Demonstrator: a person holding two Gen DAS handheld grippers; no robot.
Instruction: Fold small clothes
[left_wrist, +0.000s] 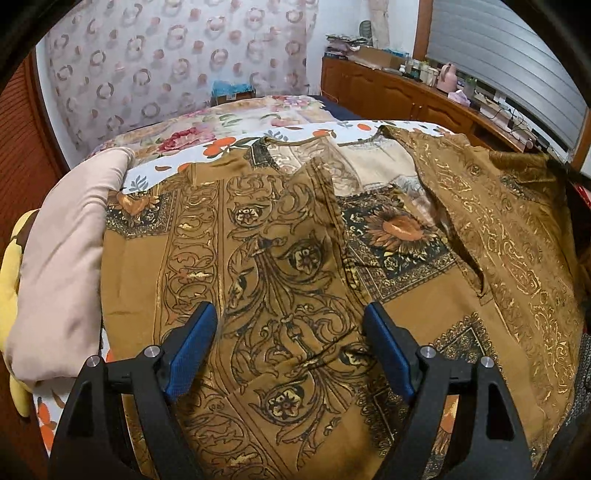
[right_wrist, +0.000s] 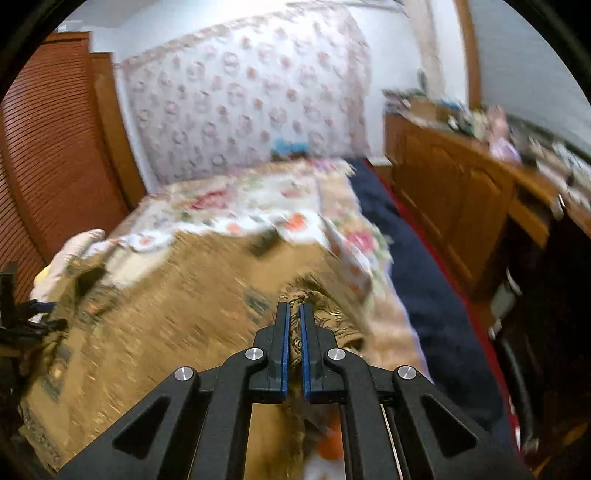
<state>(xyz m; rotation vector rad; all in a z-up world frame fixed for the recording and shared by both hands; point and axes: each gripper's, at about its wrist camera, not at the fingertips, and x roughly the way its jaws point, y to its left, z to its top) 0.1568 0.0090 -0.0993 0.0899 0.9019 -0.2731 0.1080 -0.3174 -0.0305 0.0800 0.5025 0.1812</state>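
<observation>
A bedroom: a bed (left_wrist: 258, 122) covered in flowered sheets runs away from the cameras toward a wall hung with a curtain (left_wrist: 166, 66) printed in pink rings. Taking the bed as the landmark, a long wooden cabinet (left_wrist: 391, 92) crowded with bottles and boxes stands along its right side, and a slatted wooden door (right_wrist: 44, 155) stands to its left.

A brown patterned shirt (left_wrist: 258, 258) lies spread over the near end of the bed, printed with scrolls and sunflower squares. Its right part is lifted and folded over, showing gold-figured cloth. A pale pink pillow (left_wrist: 66, 266) lies on the bed's left edge, just beside the shirt, with something yellow (left_wrist: 11, 280) behind it.

The left gripper (left_wrist: 291, 317) hangs over the shirt at the near end of the bed, its blue-padded jaws wide apart with nothing pinched between them.

The right gripper (right_wrist: 294, 317) is over the bed's right side. Its jaws are drawn together to a thin slit and clamped on a bunched piece of the shirt (right_wrist: 317, 302), which is raised off the bed. This view is blurred.
</observation>
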